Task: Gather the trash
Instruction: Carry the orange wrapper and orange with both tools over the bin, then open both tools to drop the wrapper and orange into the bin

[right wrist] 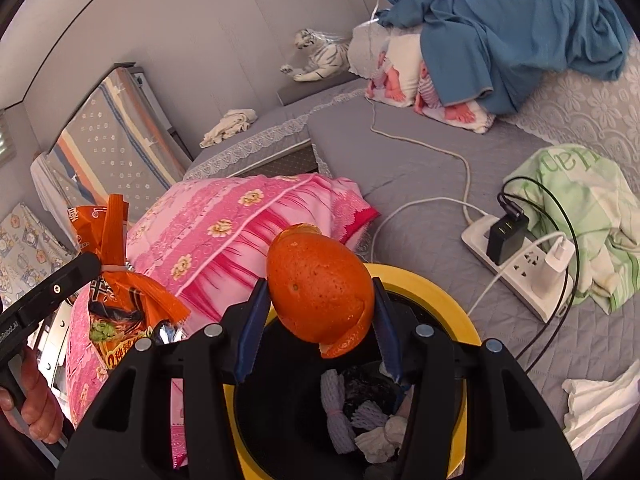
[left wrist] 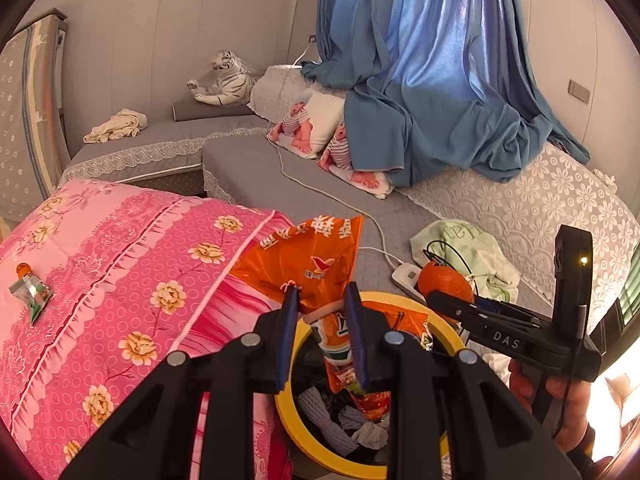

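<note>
Pinching crinkly, light noodle wrapper [left wrist: 336, 300] w/ left gripper [left wrist: 323, 336] fingers nearly closed; right gripper [right wrist: 318, 320] half-open round soft orange peel [right wrist: 320, 288]. Both over yellow-rimmed bin [right wrist: 456, 300].

L tongs [left wrist: 322, 300] point fwd and down, blue pads [left wrist: 289, 332] partly closed, clamped on an orange snack wrapper [left wrist: 340, 344]. R tongs [right wrist: 320, 304] also tilted down, pads wider apart, gripping an orange peel [right wrist: 320, 288]. R tongs sit just right of L, tips close. Bare hand [left wrist: 560, 396] wraps R handle; fingers [right wrist: 36, 412] of other hand on L handle.
</note>
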`<state>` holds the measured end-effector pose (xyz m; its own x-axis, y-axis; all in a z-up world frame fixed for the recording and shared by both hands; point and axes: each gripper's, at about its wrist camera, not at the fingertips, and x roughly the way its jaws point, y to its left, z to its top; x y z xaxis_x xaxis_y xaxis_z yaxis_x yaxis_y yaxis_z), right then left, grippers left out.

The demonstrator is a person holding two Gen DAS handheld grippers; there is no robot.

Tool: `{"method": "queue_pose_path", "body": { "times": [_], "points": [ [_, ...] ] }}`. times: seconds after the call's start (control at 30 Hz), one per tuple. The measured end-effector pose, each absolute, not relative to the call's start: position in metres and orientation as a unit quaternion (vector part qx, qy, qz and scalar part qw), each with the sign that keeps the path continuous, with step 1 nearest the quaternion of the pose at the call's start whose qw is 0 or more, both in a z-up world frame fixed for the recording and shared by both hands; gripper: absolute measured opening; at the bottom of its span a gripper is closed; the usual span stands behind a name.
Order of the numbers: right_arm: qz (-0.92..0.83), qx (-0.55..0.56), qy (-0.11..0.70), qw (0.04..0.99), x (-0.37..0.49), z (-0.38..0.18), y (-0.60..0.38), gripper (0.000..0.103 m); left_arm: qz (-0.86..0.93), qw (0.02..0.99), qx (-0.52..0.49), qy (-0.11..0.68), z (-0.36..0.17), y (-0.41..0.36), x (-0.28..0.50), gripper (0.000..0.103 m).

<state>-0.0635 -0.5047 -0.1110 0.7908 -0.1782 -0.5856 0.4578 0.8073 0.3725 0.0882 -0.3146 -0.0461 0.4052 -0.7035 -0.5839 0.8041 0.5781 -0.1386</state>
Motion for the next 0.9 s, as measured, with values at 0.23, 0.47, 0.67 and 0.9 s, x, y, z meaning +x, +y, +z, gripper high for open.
{"method": "queue_pose_path", "body": {
  "times": [0.23,0.47,0.67,0.9],
  "points": [
    [-0.186,0.258,0.281,0.905,-0.063,-0.119,-0.51,0.047,-0.452,0.828,0.084,0.32,-0.057,-0.324,0.09,0.023],
    [-0.194,0.261,0.289,0.901,-0.061,-0.124,-0.512,0.047,-0.454,0.822,0.088,0.332,-0.068,-0.331,0.091,0.023],
    [-0.202,0.264,0.291,0.897,-0.063,-0.125,-0.513,0.047,-0.457,0.815,0.089,0.345,-0.078,-0.335,0.092,0.023],
    [-0.215,0.268,0.289,0.894,-0.066,-0.126,-0.517,0.061,-0.457,0.813,0.081,0.351,-0.082,-0.332,0.094,0.053]
  ]
}}
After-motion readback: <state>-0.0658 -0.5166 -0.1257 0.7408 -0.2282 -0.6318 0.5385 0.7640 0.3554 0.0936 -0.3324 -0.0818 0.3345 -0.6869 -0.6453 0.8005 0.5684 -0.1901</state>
